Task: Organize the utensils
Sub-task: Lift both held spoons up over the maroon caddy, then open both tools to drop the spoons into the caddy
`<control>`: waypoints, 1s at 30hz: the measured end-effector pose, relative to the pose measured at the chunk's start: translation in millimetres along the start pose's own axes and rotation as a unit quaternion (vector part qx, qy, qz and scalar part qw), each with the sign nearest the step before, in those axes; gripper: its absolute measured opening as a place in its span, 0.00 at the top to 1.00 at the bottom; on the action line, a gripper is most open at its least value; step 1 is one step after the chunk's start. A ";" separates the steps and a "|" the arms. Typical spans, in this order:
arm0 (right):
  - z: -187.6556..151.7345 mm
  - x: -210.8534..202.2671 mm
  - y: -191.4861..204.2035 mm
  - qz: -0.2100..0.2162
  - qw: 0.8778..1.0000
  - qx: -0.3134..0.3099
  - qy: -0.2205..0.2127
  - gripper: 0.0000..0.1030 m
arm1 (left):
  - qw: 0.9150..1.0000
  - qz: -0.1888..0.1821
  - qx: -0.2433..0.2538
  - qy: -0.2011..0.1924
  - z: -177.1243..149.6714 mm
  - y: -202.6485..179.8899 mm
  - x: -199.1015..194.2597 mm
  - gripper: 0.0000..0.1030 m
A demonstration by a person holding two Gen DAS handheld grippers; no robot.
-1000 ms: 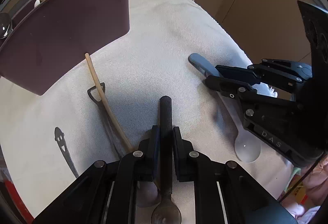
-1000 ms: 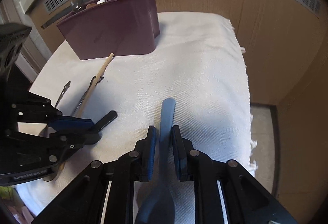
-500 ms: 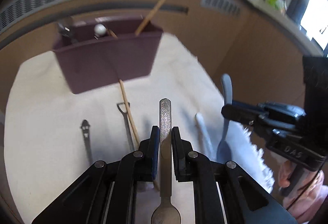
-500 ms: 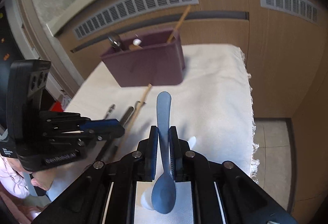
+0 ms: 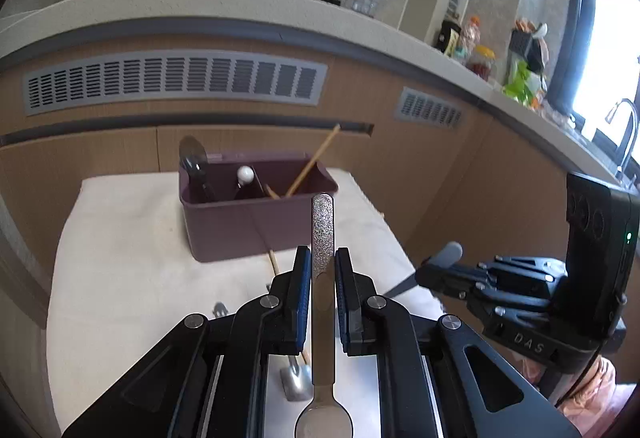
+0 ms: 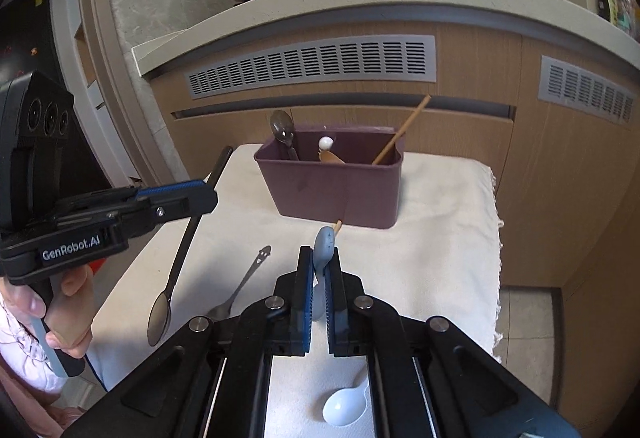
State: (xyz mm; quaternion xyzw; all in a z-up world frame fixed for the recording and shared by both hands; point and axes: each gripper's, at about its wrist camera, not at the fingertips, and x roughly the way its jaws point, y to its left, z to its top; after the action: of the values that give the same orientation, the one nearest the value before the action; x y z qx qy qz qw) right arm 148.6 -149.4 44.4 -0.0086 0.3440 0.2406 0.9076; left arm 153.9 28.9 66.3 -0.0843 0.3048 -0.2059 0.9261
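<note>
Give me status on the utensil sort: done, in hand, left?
Done: a metal spoon and chopstick stand in the purple caddy.
In hand: left tool grips a metal spoon; right tool grips a blue-grey spoon.
Left on the cloth: small fork, white spoon, loose chopstick.

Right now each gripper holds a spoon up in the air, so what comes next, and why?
Probably carry the left gripper forward over the purple bin and lower its metal spoon in. Both spoons are clamped and lifted, and the bin already holds upright utensils.
</note>
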 end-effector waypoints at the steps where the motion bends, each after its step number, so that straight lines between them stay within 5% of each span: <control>1: 3.2 -1.5 1.5 0.000 1.000 -0.002 -0.001 0.96 | 1.000 0.001 0.002 -0.011 6.6 0.8 -4.5 0.88; 5: 40.0 -21.8 5.5 -0.005 0.999 -0.023 -0.038 0.96 | 0.997 0.010 0.017 -0.079 45.8 1.0 -26.7 0.88; 12: 126.8 -73.3 17.4 -0.056 0.981 -0.078 -0.170 0.96 | 0.965 0.045 0.036 -0.255 129.9 -1.3 -56.1 0.88; 16: 159.8 -67.8 17.0 -0.075 0.973 -0.094 -0.196 0.96 | 0.955 0.061 0.041 -0.289 158.5 5.7 -37.6 0.88; 22: 169.8 -14.8 -2.5 -0.070 0.984 -0.088 -0.138 0.95 | 0.954 0.084 0.034 -0.287 167.3 32.4 22.5 0.88; 30: 142.2 70.8 -32.1 -0.050 0.996 -0.061 -0.035 0.95 | 0.959 0.108 0.001 -0.263 130.0 72.8 96.7 0.88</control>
State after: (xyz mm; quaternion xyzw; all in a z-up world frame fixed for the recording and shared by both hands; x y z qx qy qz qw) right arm 296.8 -121.5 103.6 -0.0727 0.2963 0.2157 0.9276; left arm 326.3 56.6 98.6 -0.1016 0.0581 -0.0758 0.9902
